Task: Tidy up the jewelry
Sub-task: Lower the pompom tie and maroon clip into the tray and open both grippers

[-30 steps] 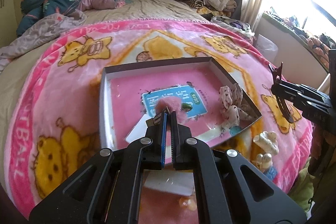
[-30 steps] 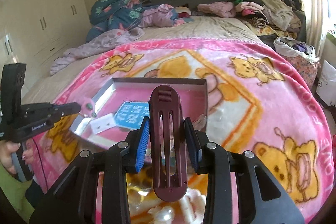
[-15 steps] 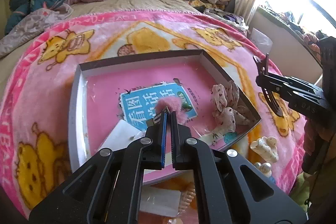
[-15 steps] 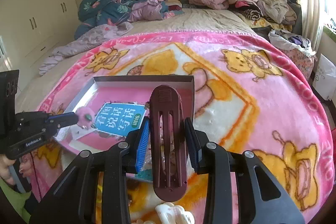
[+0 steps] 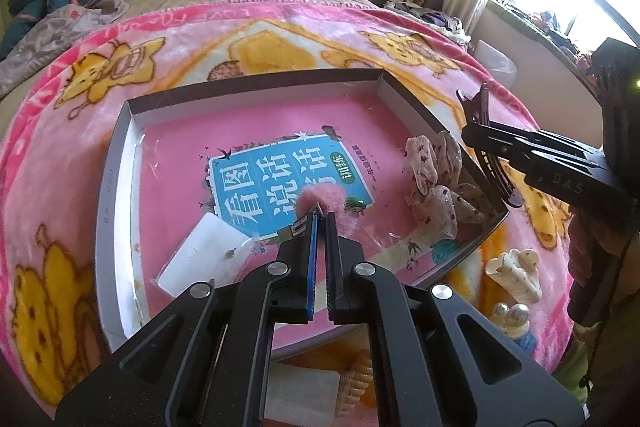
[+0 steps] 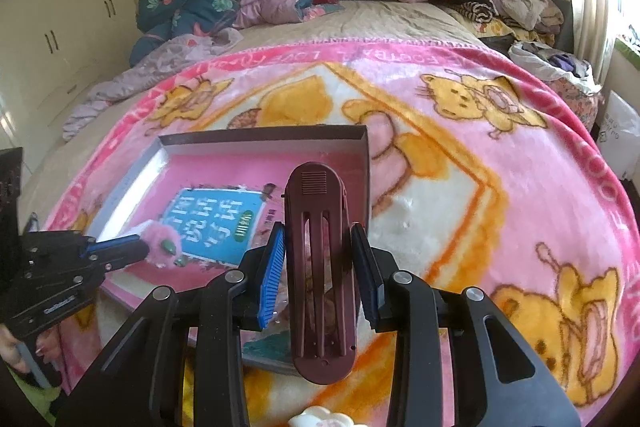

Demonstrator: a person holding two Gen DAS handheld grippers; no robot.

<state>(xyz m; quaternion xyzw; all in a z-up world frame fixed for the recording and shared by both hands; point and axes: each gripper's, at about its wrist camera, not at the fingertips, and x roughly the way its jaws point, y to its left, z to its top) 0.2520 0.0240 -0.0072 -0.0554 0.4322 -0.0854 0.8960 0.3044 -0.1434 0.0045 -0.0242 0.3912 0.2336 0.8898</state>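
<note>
While both tools sink nearer the tray (image 5: 120,163): left tool (image 5: 320,217) pinching pink pompom clip (image 5: 320,197), right tool (image 6: 318,259) clamping maroon hair clip (image 6: 318,267).

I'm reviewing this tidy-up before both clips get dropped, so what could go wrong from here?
1. The left gripper pinches the fluffy pink clip only at its metal end, so it may swing or slip out early.
2. The right gripper holds the maroon clip close over the tray's right wall; released here, it might catch the rim or land on the blanket.
3. The floral scrunchie fills that near corner, so the clip could land on it.
</note>
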